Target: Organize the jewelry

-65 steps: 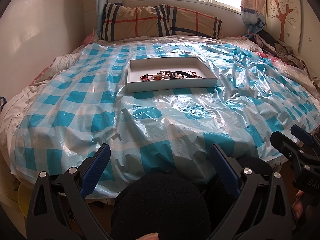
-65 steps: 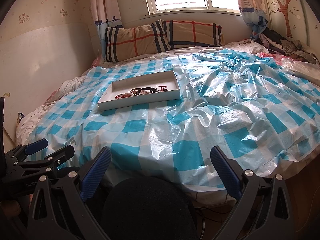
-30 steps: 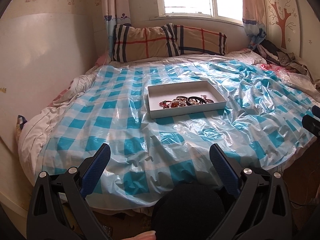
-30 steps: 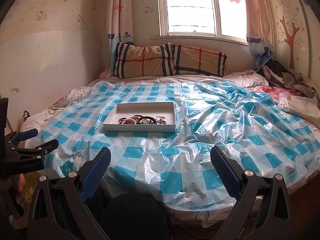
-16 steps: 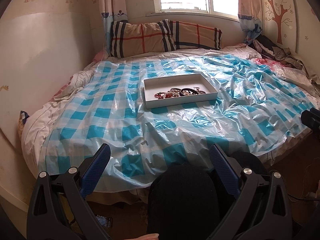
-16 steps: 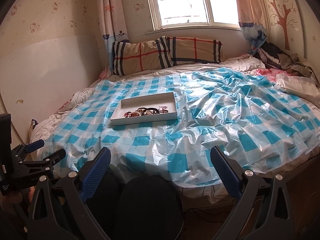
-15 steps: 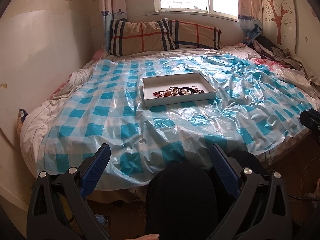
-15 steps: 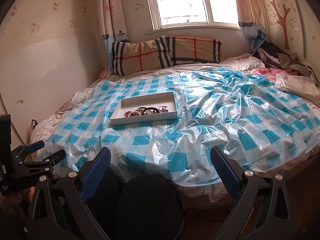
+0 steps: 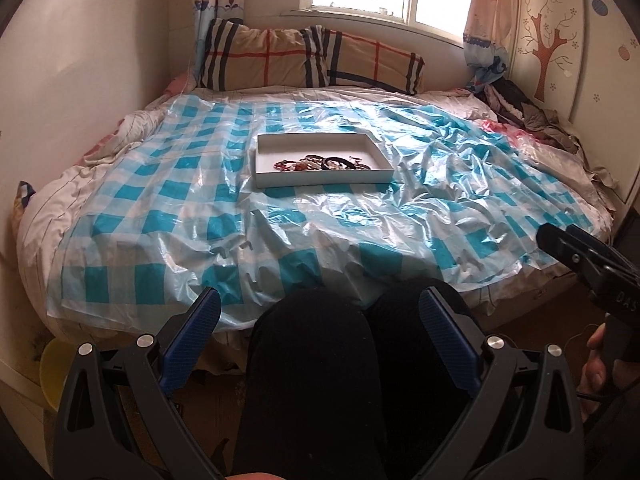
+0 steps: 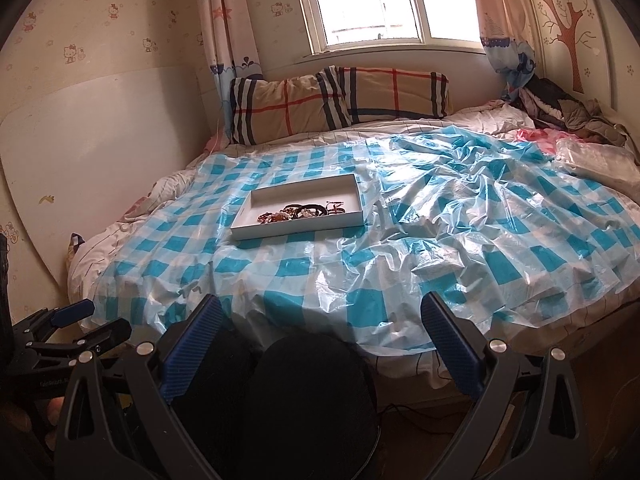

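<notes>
A shallow white box (image 9: 320,178) (image 10: 300,227) lies in the middle of the bed on a blue-and-white checked plastic sheet (image 9: 224,224) (image 10: 440,240). A small heap of jewelry (image 9: 320,164) (image 10: 300,212), beaded bracelets and dark bands, lies along the box's near side. My left gripper (image 9: 320,340) is open and empty, held low over my dark-clothed knees in front of the bed. My right gripper (image 10: 320,340) is open and empty, also low before the bed's near edge. Each gripper shows at the edge of the other's view (image 9: 576,256) (image 10: 80,328).
Two plaid pillows (image 9: 312,60) (image 10: 340,100) lean under the window at the head of the bed. A pile of clothes (image 9: 532,120) (image 10: 560,112) lies at the far right. A white board (image 10: 100,140) stands along the left wall. My knees (image 9: 316,360) sit between the fingers.
Both grippers have swung about in front of the bed, drawing back and then closing in a little. The box and jewelry have not moved. Both grippers stay open.
</notes>
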Demonstrator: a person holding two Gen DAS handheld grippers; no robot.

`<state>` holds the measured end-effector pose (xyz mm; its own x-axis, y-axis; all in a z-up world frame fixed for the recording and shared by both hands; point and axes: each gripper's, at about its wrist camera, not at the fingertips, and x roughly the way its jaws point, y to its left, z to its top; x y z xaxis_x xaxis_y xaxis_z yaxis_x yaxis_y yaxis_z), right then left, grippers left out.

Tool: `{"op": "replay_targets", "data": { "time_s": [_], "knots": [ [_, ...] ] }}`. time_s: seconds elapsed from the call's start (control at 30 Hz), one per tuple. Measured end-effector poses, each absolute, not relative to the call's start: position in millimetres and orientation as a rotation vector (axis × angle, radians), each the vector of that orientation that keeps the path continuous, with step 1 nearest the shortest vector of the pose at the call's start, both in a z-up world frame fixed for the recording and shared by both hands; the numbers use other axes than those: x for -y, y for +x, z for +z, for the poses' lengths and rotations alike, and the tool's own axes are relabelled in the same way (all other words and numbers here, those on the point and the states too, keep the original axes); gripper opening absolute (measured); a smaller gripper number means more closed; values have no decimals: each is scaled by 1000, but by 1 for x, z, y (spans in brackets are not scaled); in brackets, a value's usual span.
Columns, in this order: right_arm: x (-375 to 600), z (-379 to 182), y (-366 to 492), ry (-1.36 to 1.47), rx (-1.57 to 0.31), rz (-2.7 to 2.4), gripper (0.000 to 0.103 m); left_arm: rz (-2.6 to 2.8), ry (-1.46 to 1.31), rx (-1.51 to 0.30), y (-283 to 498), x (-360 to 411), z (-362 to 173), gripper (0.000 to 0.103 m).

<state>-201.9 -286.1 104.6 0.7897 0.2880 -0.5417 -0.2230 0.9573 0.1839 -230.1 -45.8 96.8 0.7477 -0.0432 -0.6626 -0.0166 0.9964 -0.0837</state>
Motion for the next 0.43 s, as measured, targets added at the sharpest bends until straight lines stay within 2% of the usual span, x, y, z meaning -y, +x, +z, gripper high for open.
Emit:
{"op": "replay_targets", "data": {
  "time_s": [0.43],
  "knots": [
    [289,108,-211,98,-579,264,96,-60,-99,-792,-234,58,84,95]
  ]
}}
